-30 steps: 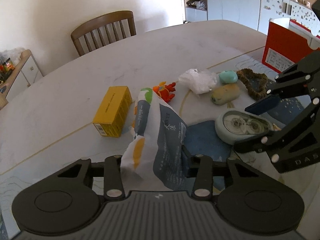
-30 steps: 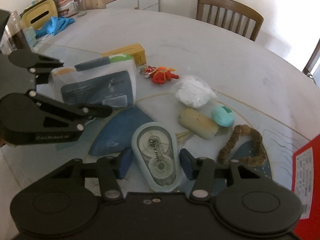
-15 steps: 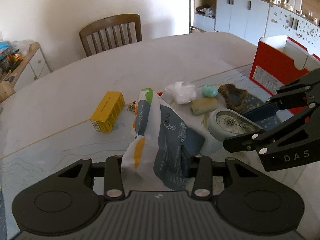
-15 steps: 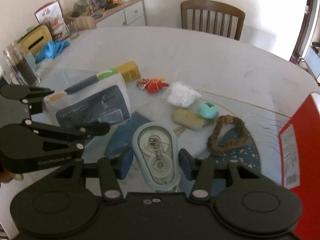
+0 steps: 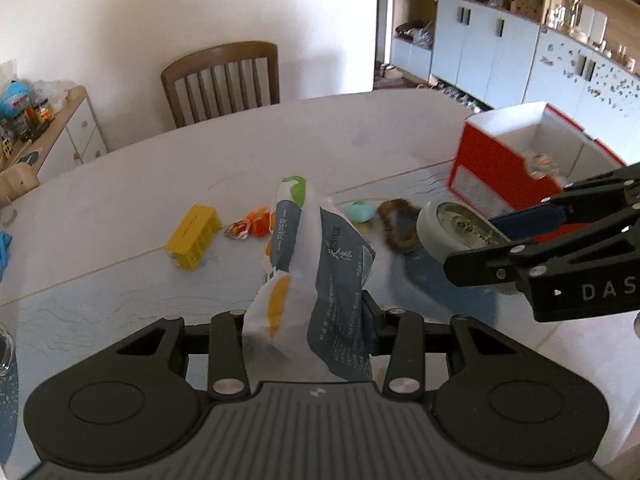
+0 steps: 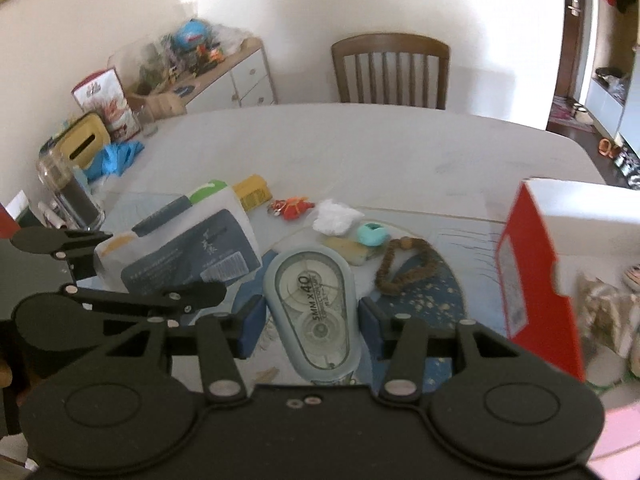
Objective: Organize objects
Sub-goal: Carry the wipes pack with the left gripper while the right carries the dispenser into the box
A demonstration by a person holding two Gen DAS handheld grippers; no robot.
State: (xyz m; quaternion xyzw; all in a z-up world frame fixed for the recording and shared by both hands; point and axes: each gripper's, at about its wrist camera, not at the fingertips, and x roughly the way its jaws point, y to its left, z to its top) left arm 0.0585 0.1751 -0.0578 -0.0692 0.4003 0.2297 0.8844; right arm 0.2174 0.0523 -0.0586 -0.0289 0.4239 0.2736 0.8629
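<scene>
Blurred red box — its contents unclear — beyond right gripper holding tape.

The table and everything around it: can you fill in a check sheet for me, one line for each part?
Surface: pale round table with a blue patterned mat.
Job's things: tissue pack and correction tape, both held up off the table; red box open on the right.
Clutter: yellow box, orange toy, white wad, teal blob, tan block, brown loop.
Claws: left claw shut on the tissue pack; right claw shut on the correction tape.
Cables: nothing seen.
Surroundings: wooden chair, sideboard, cupboards.
</scene>
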